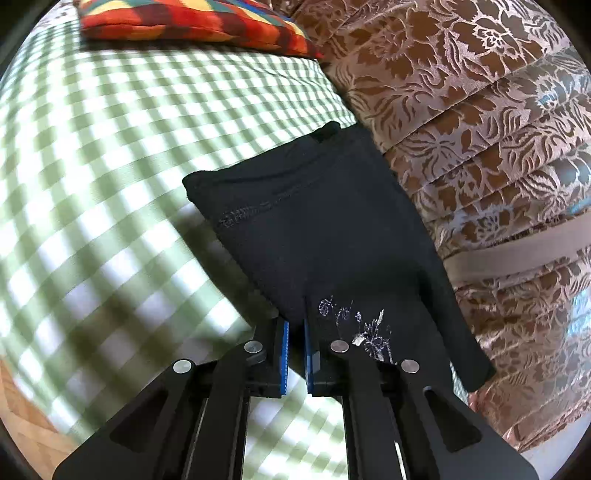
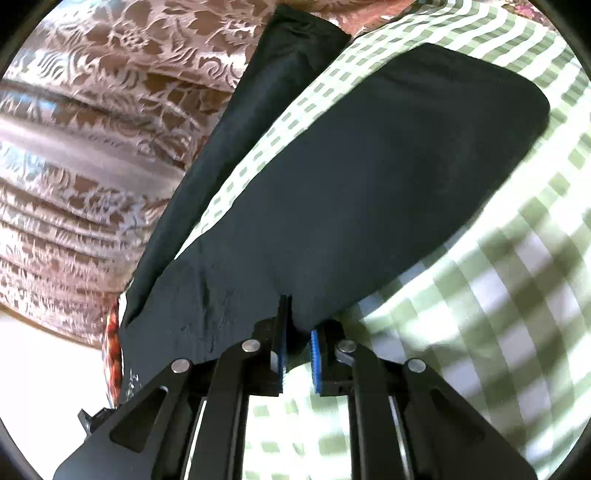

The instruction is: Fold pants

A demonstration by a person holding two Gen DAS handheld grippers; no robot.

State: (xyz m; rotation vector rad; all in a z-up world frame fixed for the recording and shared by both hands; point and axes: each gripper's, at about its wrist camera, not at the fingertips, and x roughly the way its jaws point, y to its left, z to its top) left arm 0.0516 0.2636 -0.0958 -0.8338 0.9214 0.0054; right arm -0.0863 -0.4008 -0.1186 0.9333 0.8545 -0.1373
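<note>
The black pants (image 1: 325,229) lie on the green checked bed sheet (image 1: 110,166), their waistband end far from the camera. A white embroidered flower (image 1: 369,332) shows near my left gripper (image 1: 295,325), which is shut on the pants' near edge. In the right wrist view the pants (image 2: 369,192) spread ahead in two legs, with sheet (image 2: 498,295) showing between them. My right gripper (image 2: 298,332) is closed on a fold of the black cloth, lifted slightly off the sheet.
A brown floral quilt (image 1: 480,129) is bunched along the pants' far side, and it also shows in the right wrist view (image 2: 92,147). A red, orange and yellow cushion (image 1: 192,22) lies at the bed's far end. Wooden floor (image 1: 26,417) shows at lower left.
</note>
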